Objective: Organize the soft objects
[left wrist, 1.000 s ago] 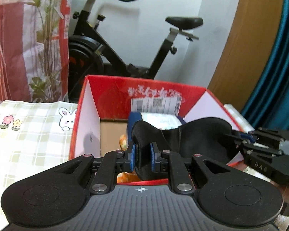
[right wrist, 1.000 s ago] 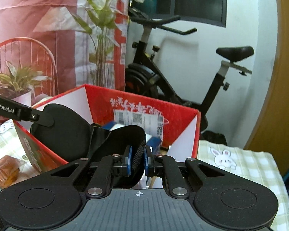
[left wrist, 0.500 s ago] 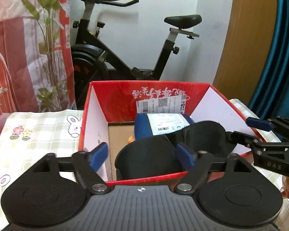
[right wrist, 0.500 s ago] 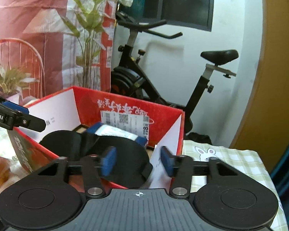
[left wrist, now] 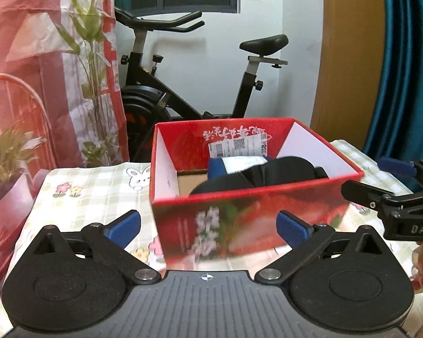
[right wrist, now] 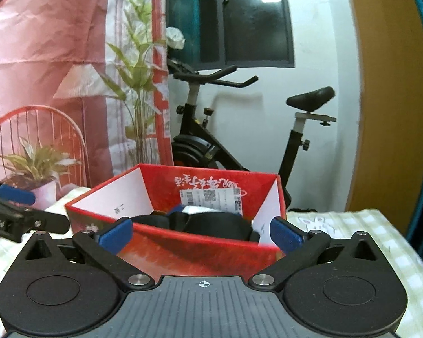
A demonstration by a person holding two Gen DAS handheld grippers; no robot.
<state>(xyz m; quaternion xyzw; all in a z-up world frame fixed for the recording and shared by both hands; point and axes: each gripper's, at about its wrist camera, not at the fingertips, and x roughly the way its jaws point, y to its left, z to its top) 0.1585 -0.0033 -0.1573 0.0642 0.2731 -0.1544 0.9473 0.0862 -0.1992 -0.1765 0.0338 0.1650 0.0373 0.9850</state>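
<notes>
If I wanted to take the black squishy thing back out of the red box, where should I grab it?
Probably from above, through the open top of the red box, since its walls block every side. The black soft item lies inside on a blue package; its raised rounded edge near the front wall looks the easiest part to pinch. Both the left gripper and right gripper are open and empty.

Red box (left wrist: 239, 225) on checked tablecloth (left wrist: 93, 197)

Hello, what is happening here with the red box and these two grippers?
A person with a gripper in each hand is putting soft things away. The black padded item lies inside the red box on the checked tablecloth. The left gripper and right gripper have just opened, and both are empty.
</notes>
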